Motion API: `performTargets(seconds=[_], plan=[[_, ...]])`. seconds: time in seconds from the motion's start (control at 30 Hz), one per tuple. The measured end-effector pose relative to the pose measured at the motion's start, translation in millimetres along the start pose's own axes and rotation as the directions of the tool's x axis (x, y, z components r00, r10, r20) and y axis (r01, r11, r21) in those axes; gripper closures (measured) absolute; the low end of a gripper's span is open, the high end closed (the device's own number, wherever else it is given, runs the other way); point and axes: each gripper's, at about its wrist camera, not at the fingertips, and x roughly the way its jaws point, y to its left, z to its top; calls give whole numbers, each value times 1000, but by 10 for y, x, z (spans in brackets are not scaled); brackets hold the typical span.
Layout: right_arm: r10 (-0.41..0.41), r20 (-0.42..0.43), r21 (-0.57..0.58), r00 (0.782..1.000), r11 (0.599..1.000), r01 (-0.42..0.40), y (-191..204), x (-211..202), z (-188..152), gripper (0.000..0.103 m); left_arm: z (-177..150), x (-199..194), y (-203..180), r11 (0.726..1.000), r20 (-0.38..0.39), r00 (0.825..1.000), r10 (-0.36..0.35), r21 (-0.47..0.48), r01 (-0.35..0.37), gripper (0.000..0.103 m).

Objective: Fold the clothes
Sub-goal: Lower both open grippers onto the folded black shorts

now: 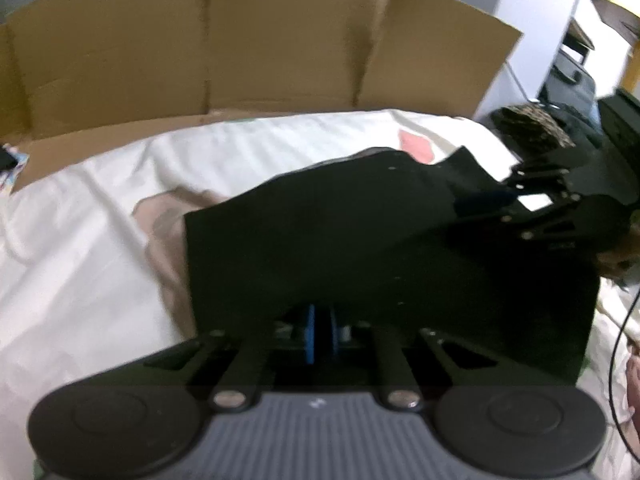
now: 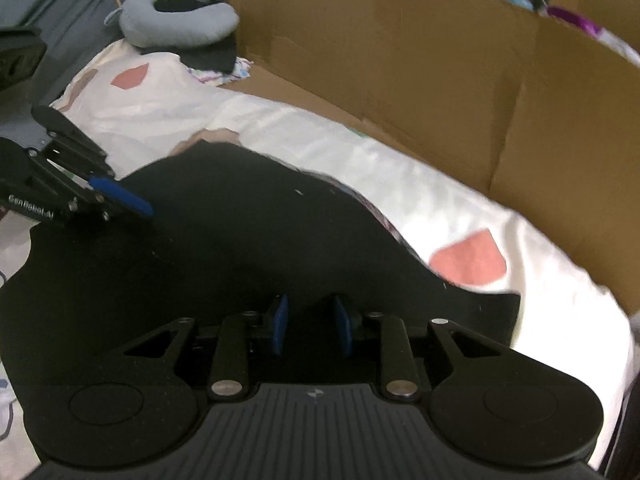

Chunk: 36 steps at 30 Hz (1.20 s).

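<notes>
Left gripper (image 1: 322,334) sitting nearest the left wrist lens, at 6 o'clock in that view; its blue pads (image 1: 309,334) are standing almost together with the edge of the black garment (image 1: 360,248) draped over them, so it is pinching the cloth. Garment is lying at frame centre on the white sheet (image 1: 100,240) with pink patches, running from the pads toward 2 o'clock. At 3 o'clock the right gripper (image 1: 516,196) is showing, its fingers meeting a raised corner of the same cloth; blur is hiding the contact there. In the right wrist view, right gripper (image 2: 310,326) is sitting at 6 o'clock with its blue pads (image 2: 280,324) standing apart and black cloth between and beneath them; whether they are pressing on it I cannot tell. Left gripper (image 2: 132,202) is appearing at 9 o'clock, one blue fingertip (image 2: 120,196) lying on the garment's edge. Cardboard wall (image 2: 440,80) is running from 12 to 3 o'clock behind the sheet. Grey neck pillow (image 2: 180,20) is resting at 11 o'clock.
</notes>
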Motion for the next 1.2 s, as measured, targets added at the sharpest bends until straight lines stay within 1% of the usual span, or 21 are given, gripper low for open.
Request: performTargets(seconds=[0.03, 0.1, 0.17, 0.2, 0.27, 0.4, 0.53, 0.6, 0.67, 0.77, 0.87, 0.93, 1.0, 1.03, 1.07, 1.2], plan=[[-8, 0, 6, 1000, 1000, 8, -19, -20, -10, 72, 5, -39, 12, 1000, -1, 1000, 9, -9, -9, 92], [-21, 2, 25, 1000, 999, 21, -54, -78, -17, 72, 15, -144, 36, 999, 10, 1000, 9, -34, -9, 88], [-16, 17, 64, 1000, 998, 15, -93, -184, -12, 72, 13, -244, 31, 999, 23, 1000, -1, -44, 2, 78], [-7, 24, 81, 1000, 997, 5, -101, -234, -18, 72, 8, -291, 13, 999, 28, 1000, -7, -42, 8, 76], [10, 38, 110, 999, 994, -14, -113, -331, -30, 72, -14, -348, -31, 999, 32, 999, -17, -42, 19, 68], [31, 42, 113, 999, 993, -35, 15, -442, -88, 71, -85, -365, -174, 998, 22, 998, -51, -28, 52, 67], [62, 20, 83, 998, 995, -63, 226, -395, -122, 71, -165, -306, -313, 996, -5, 996, -85, -3, 85, 64], [77, -12, 70, 997, 995, -76, 319, -339, -161, 70, -218, -266, -330, 996, -27, 996, -84, 2, 84, 63], [65, -48, 33, 997, 997, -63, 390, -293, -218, 70, -262, -255, -312, 997, -44, 996, -73, 2, 73, 62], [62, -56, -24, 997, 998, -63, 390, -343, -252, 70, -294, -289, -236, 998, -67, 996, -56, -16, 55, 62], [59, -44, 32, 997, 998, -58, 297, -354, -305, 71, -327, -324, -160, 999, -89, 995, -40, -33, 37, 62], [63, -42, 29, 997, 998, -62, 305, -364, -299, 71, -326, -361, -120, 999, -100, 994, -37, -41, 33, 62], [67, -40, 23, 997, 998, -66, 317, -374, -291, 70, -300, -421, -110, 999, -102, 994, -39, -39, 35, 56], [78, -40, 28, 996, 997, -77, 304, -395, -264, 71, -294, -452, -116, 999, -102, 994, -34, -35, 31, 47], [89, -40, 34, 995, 996, -88, 289, -418, -235, 71, -287, -482, -122, 999, -101, 994, -29, -32, 26, 46], [78, -31, 109, 996, 991, -74, 215, -528, -190, 71, -321, -614, -142, 998, -78, 996, -32, -53, 27, 47]])
